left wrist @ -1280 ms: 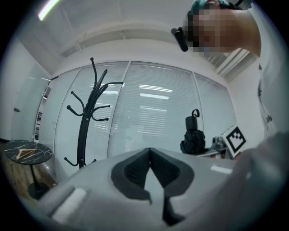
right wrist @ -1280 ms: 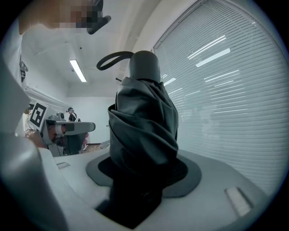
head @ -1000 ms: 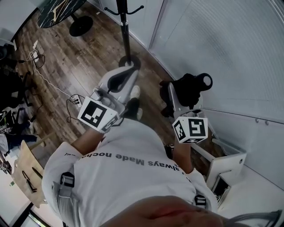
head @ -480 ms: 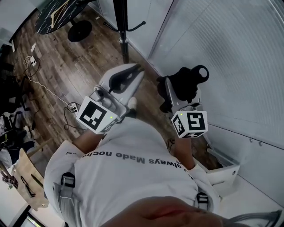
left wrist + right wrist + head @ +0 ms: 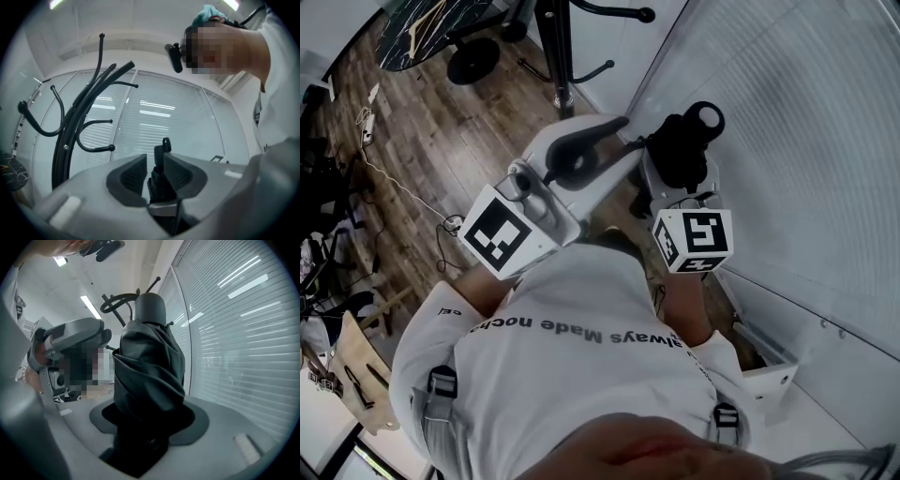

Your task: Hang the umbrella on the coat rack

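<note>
Umbrella (image 5: 682, 150) held near the coat rack (image 5: 64, 140).
The right gripper (image 5: 147, 427) has its fingers (image 5: 213, 427) clamped on the folded umbrella; the left gripper (image 5: 154, 173) fingers (image 5: 127, 177) have just been opening, with a thin black piece (image 5: 161, 161) between them.

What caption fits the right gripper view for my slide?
The right gripper clamps the folded black umbrella, with the coat rack rising behind it.

person's outfit and rig: white shirt (image 5: 553, 366) with a line of dark lettering (image 5: 581, 335); grey shoulder straps (image 5: 441, 412) with dark buckles (image 5: 442, 382). left gripper (image 5: 621, 141) and right gripper (image 5: 673, 167): pale grey shells, black jaw pads, white cubes (image 5: 499, 232) bearing black square markers.
</note>
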Available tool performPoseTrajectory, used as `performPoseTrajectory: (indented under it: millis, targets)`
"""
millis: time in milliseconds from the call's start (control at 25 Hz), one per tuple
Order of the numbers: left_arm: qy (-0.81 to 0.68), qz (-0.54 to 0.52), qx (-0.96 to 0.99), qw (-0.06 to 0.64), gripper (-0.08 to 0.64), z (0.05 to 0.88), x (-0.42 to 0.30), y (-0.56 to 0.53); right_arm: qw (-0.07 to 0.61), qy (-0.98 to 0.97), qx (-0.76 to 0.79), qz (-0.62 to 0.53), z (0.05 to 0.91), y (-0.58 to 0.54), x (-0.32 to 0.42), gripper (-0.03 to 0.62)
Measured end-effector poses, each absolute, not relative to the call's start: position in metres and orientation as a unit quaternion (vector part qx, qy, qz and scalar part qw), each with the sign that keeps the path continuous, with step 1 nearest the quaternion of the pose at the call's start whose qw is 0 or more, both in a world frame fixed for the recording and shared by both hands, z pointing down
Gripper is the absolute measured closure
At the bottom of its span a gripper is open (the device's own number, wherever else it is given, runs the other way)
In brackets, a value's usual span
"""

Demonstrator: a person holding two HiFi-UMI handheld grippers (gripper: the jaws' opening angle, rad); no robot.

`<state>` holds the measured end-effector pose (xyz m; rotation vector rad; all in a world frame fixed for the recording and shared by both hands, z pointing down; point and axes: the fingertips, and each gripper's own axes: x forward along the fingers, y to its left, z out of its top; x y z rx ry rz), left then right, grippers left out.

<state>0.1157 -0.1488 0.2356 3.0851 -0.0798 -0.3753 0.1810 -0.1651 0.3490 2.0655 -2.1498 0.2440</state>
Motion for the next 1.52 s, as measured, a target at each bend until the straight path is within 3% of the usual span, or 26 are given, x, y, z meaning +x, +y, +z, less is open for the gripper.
performPoseTrajectory:
  millis: [680, 1520]
  targets:
    - [-0.126, -0.145, 0.981, 0.031, 0.456, 0.189, 0.153, -0.224, 0.126, -0.756, 0.641, 0.05, 0.321, -0.252, 0.219, 0.345]
    - [-0.201, -0.104, 0.973, 0.042, 0.46, 0.224, 0.159, -0.286, 0.16, -0.768, 0.612, 0.101, 0.373, -0.304, 0.214, 0.345]
